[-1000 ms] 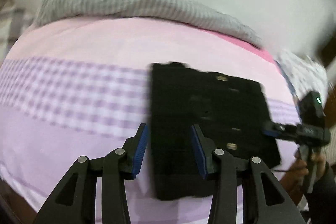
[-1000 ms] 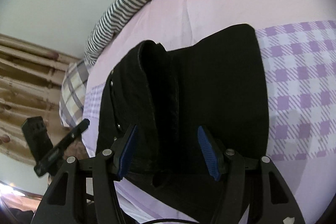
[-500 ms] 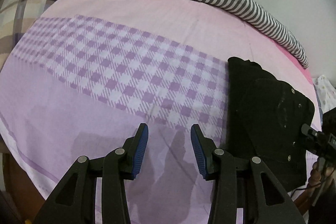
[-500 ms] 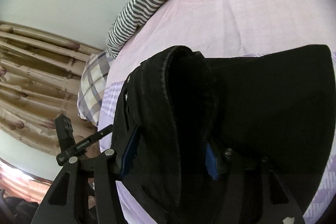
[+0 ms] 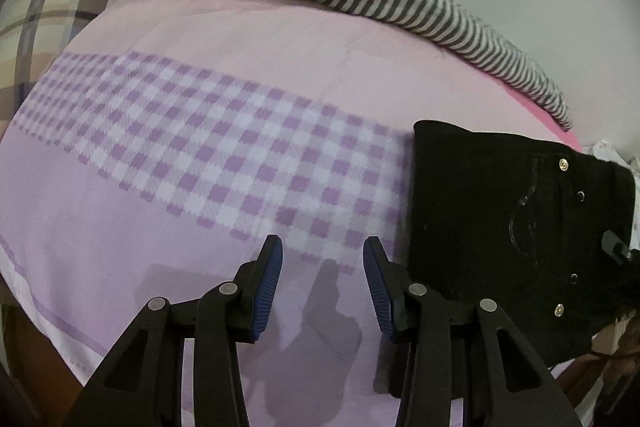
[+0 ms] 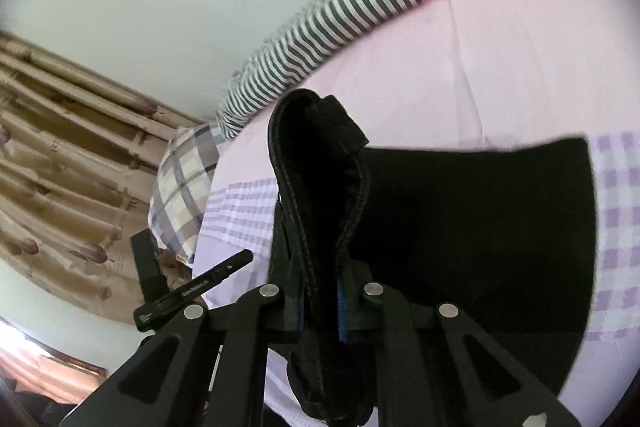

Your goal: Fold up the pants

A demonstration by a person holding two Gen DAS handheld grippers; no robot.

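Item: black denim pants [image 5: 500, 227], folded, laid on the pink-and-lilac checked bedsheet [image 5: 224, 163] at the left view's right edge, wholly right of the half-open, empty left gripper [image 5: 322, 283]; waistband edge bunched between the closing right gripper [image 6: 322, 301], clearly the nearer tool.

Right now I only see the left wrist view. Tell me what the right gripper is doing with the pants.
Observer: The right gripper is closing its fingers on a thick fold of the black pants. The fabric sits between them.
Operator: Describe that fold.
Observer: A stitched edge sticks out past the fingers as an open loop, held up in front of the pink sheet.
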